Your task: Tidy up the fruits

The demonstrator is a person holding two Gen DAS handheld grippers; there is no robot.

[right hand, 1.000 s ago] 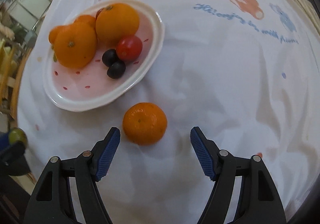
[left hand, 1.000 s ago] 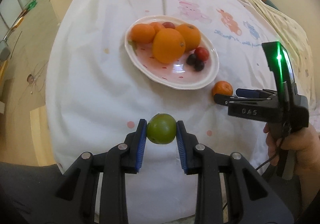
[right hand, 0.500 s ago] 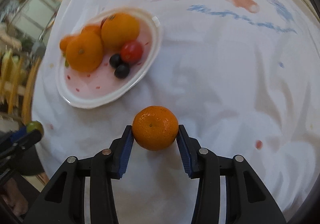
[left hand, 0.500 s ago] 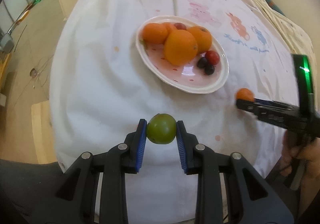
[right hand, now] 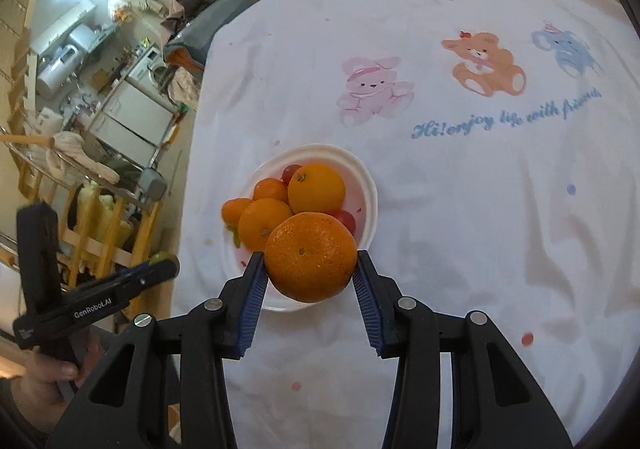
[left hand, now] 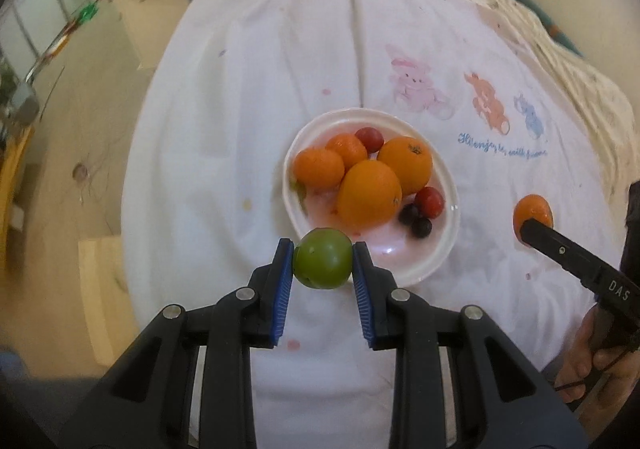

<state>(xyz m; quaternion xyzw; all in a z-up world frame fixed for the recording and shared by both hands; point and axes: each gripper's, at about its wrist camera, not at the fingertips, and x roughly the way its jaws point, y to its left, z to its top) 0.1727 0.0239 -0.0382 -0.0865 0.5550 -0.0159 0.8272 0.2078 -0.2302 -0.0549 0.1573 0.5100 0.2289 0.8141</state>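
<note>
Right wrist: jaws grasp dimpled round mandarin (right hand: 311, 256); left jaws clench smooth green fruit (left hand: 322, 264).

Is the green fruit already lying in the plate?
No, the green fruit is clamped between the jaws of the left gripper, in front of the near rim of the plate.

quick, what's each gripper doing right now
Left tongs: closed on the green fruit.
Right tongs: closed on the orange.
</note>
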